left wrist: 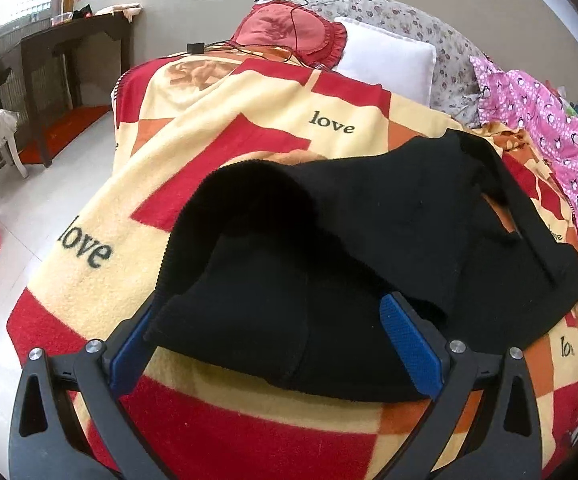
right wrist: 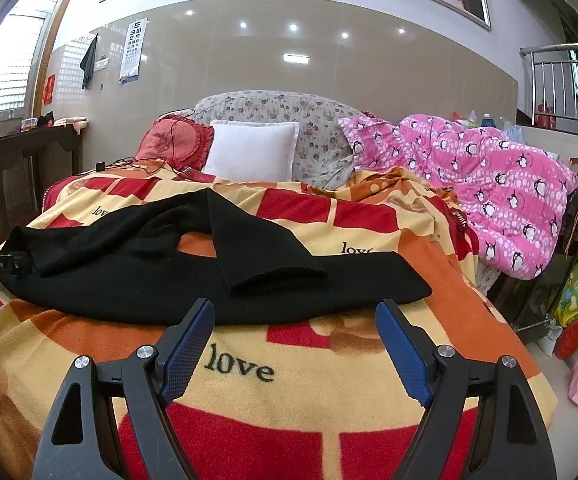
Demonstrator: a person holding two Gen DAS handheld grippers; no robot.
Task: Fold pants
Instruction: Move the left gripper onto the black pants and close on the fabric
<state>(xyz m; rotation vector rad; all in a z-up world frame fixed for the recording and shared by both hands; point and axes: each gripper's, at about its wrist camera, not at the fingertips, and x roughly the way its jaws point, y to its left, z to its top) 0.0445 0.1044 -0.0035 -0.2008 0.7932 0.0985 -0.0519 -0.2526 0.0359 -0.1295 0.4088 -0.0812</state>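
1. Black knitted pants (right wrist: 169, 264) lie rumpled across the red, cream and orange "love" fleece blanket (right wrist: 329, 384) on the bed, one leg cuff flopped over the other.
2. Left claw (left wrist: 273, 340) stands spread wide, the ribbed dark hem lying between its blue pads, nothing pinched yet.
3. Right claw (right wrist: 295, 344) is likewise agape, empty, just short of the pants' near edge in mid-frame.
4. Best, I'd judge, to smooth that crossed leg flat first, then pinch both layers at the edges so the fold lands square.
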